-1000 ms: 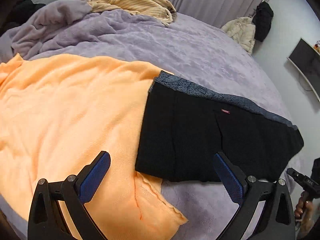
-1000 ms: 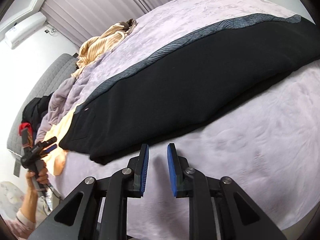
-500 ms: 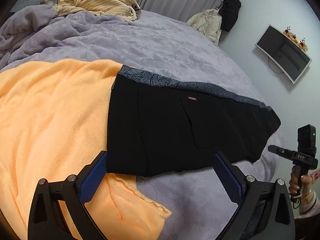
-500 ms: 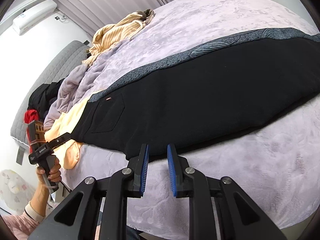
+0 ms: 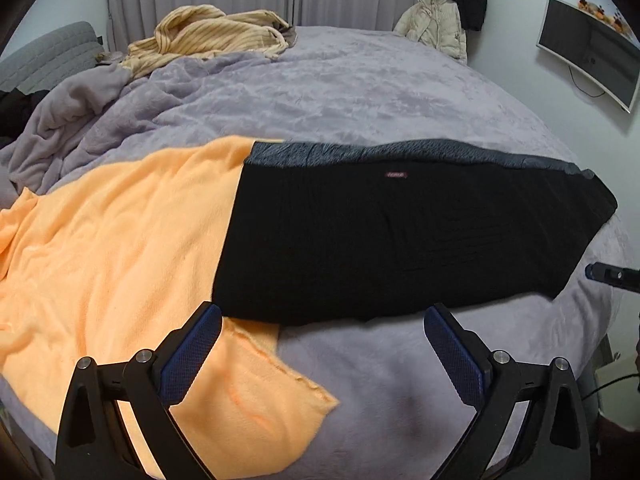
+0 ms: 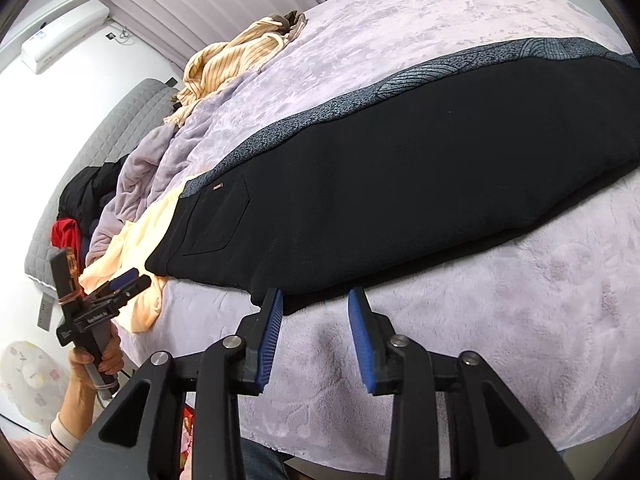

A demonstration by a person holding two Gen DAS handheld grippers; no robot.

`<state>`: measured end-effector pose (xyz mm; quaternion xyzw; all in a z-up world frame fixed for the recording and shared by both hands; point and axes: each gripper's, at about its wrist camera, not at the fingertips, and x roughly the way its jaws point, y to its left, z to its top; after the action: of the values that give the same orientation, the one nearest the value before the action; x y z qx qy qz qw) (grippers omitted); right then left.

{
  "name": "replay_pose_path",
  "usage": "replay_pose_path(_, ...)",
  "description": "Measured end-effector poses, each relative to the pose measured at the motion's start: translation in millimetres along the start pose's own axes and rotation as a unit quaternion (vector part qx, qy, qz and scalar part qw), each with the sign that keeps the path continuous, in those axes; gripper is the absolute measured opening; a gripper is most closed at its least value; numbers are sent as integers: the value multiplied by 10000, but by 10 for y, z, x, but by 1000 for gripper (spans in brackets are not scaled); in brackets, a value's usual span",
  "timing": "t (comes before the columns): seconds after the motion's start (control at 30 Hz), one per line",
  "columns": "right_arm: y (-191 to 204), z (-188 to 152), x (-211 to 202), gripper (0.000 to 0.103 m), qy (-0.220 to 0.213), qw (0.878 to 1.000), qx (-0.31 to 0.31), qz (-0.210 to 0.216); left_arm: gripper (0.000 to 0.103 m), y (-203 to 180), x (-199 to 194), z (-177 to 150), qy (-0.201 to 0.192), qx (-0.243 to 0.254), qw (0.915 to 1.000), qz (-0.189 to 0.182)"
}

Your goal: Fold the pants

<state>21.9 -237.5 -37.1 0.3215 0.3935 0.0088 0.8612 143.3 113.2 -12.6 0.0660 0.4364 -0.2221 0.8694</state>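
Note:
Black pants (image 5: pixel 392 236) with a grey patterned side stripe lie flat lengthwise across the purple bed, waist end resting on an orange blanket (image 5: pixel 112 248). My left gripper (image 5: pixel 322 320) is wide open and empty, just short of the pants' near edge. The pants also show in the right wrist view (image 6: pixel 400 184). My right gripper (image 6: pixel 316 300) is partly open and empty, hovering at the near edge of the pants. The left gripper also shows in the right wrist view (image 6: pixel 124 284), held in a hand at the bed's corner.
The purple bed cover (image 5: pixel 360 92) spreads all around. A striped yellow garment (image 5: pixel 212 36) and a crumpled purple blanket (image 5: pixel 72 120) lie at the far side. Dark and red clothes (image 6: pixel 80 208) pile by the headboard. A wall monitor (image 5: pixel 588 48) hangs at the right.
My left gripper has swung right and pulled back, bringing the whole pants into view. My right gripper's jaws have opened from nearly closed to partly open and moved toward the pants' edge.

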Motion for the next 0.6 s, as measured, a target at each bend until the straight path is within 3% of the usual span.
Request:
replay_pose_path(0.27,-292,-81,-243,42,-269,9990,342,85,102,-873,6,288,-191,404,9988,-182)
replay_pose_path(0.6,-1149,-253,-903,43,-935,9882,1212,-71,102,-2096,318,559,-51,863,9951,-477)
